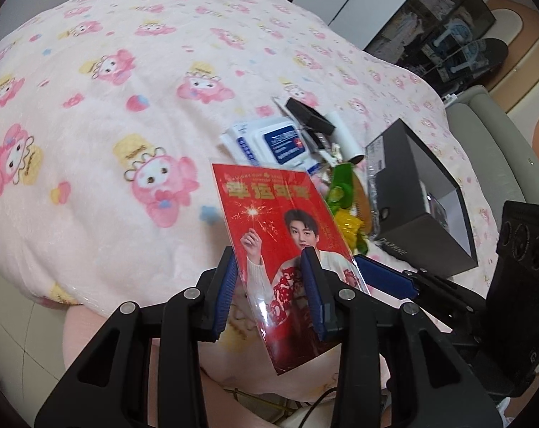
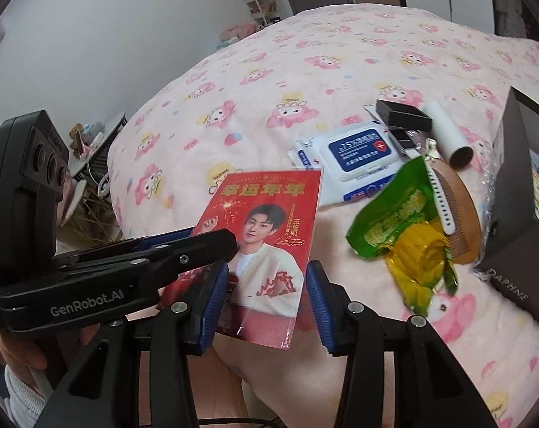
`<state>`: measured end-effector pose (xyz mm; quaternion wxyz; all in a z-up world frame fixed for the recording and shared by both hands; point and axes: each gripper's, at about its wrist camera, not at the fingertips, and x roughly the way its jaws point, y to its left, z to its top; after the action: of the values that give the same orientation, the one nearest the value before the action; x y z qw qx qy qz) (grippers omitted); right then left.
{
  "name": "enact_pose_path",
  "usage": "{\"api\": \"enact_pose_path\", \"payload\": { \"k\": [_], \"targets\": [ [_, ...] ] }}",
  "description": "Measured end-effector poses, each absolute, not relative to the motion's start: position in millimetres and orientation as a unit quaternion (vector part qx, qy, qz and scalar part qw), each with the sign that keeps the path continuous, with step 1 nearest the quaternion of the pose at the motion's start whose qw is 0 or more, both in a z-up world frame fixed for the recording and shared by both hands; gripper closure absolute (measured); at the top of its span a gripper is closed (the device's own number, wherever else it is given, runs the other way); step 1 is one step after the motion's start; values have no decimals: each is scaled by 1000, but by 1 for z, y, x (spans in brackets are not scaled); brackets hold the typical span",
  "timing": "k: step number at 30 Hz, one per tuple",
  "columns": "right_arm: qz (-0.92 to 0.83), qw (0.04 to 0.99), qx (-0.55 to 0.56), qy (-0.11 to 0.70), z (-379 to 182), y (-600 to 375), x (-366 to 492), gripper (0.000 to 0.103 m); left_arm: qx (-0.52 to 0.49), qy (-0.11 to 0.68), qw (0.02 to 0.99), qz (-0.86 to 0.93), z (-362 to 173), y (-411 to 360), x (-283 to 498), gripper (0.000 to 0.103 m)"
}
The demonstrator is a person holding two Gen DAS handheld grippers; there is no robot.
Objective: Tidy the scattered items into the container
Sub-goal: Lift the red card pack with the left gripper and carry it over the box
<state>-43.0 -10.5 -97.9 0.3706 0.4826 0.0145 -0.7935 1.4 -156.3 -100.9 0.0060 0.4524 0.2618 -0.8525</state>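
Note:
A red card in a clear sleeve (image 1: 280, 235) stands tilted above the pink bed. In the left wrist view my left gripper (image 1: 271, 267) has its pads apart, and the card passes between them. In the right wrist view the left gripper (image 2: 212, 240) looks closed on the card's (image 2: 269, 235) left edge. My right gripper (image 2: 267, 278) is open around the card's lower part, its pads off the card. A dark open box (image 1: 422, 192) stands at the right. A wipes pack (image 2: 355, 157), green and yellow snack bag (image 2: 401, 224), comb (image 2: 458, 207), white tube (image 2: 446, 132) and black case (image 2: 403, 114) lie scattered.
The pink patterned blanket (image 1: 127, 125) covers the bed. A grey padded bed edge (image 1: 490, 142) runs along the right. A low side table (image 2: 98, 142) with small items stands on the floor at the left. A dark cabinet (image 1: 440, 25) stands beyond the bed.

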Motion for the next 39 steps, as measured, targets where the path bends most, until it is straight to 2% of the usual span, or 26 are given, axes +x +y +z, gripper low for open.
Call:
{"api": "enact_pose_path", "payload": {
  "k": [11,21,31,39],
  "targets": [
    [-825,358,436,-24,-54,44,-44,62,429,235,-43,-871,-53,-110,-17,67],
    [-869,288,398,-56,-26,132,-63,62,424,171,-141,-878,-23,-23,-83,67],
    [-900,183,391,-51,-28,230,-110,62,460,147,-216,-849,-38,83,-174,66],
    [-895,137,419,-61,-63,287,-154,62,502,131,-232,-823,-66,144,-224,66]
  ]
}}
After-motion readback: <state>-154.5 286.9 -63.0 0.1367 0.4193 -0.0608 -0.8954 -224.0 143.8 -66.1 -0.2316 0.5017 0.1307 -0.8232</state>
